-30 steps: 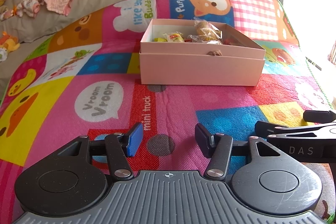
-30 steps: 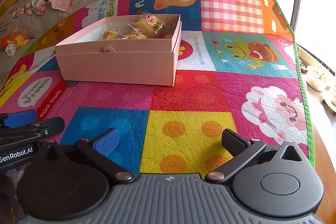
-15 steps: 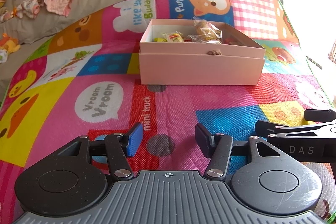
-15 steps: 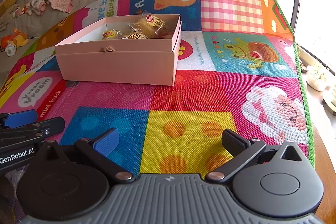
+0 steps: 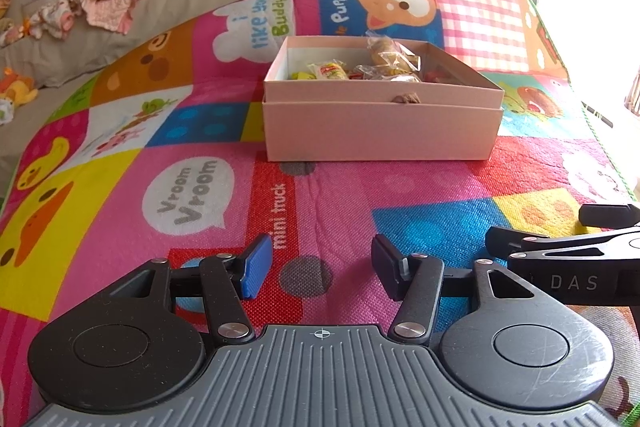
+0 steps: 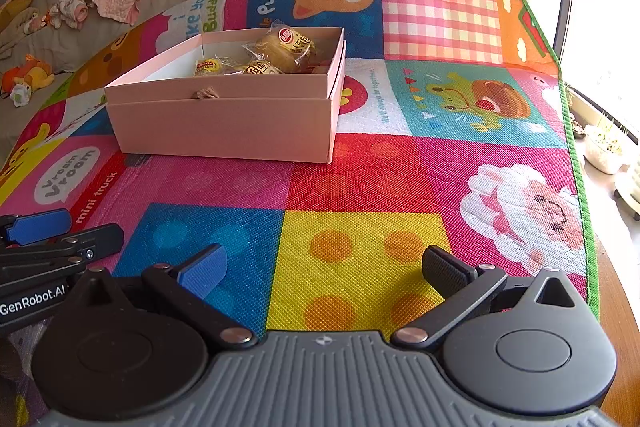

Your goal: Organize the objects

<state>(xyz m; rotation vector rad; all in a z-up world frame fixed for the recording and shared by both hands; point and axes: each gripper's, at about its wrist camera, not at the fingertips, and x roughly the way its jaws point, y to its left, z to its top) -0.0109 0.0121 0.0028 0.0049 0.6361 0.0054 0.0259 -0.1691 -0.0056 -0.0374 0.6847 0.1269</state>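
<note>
Resting low over the mat (image 5: 320, 195), both grippers are waiting with fingers apart and nothing in them: the left gripper (image 5: 316, 267) and the right gripper (image 6: 324, 269). The pink box (image 6: 224, 123) is sitting on the mat, well ahead. It is made of smooth card with straight walls. The snacks (image 6: 286, 47) are lying inside it, in shiny, crinkly bags. I am thinking no loose things are left, so the grippers should be moving slowly and keeping off the thin walls.
</note>
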